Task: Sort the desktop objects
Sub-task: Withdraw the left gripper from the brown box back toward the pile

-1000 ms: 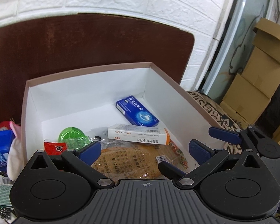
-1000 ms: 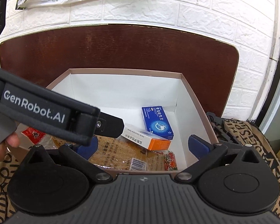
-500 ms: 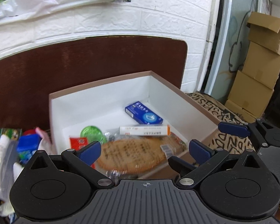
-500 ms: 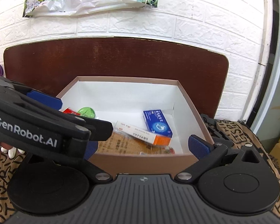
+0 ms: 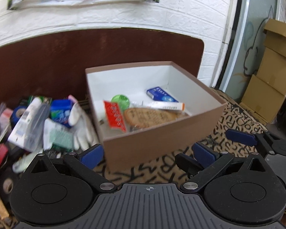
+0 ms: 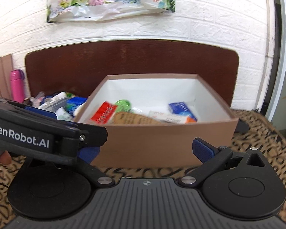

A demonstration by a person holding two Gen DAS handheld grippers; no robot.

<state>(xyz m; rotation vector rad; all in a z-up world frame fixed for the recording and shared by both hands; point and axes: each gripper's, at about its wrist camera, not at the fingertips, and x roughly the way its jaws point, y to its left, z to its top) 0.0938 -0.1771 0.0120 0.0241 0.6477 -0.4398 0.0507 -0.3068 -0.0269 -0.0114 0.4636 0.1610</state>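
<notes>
Starting at your left, the pile of loose things (image 5: 47,122) waits unsorted on the patterned cloth (image 5: 238,118), pressed against the left wall of the box: a white glove (image 5: 80,122), a blue packet (image 5: 61,110), a roll of blue tape (image 5: 17,114) and several blurred plastic-wrapped pieces you cannot name from here. By the look of it you are partway through, with that heap the larger share left. Your left gripper (image 5: 145,153) hangs in front of the box with its jaws apart and nothing between them. The brown box (image 5: 162,145) with white inner walls sits in the middle, open at the top, and already holds a red packet (image 5: 114,116), a green round lid (image 5: 120,101), a flat brown wrapped cake (image 5: 150,117), a long white carton with an orange end (image 5: 162,106) and a blue carton (image 5: 162,94) towards the far right corner. They lie loosely overlapped, not stacked. Your right gripper (image 6: 145,151) is low before the front wall, its jaws likewise spread and empty, with the left tool crossing its view. A pink bottle (image 6: 17,85) stands by the wall beyond the pile.
</notes>
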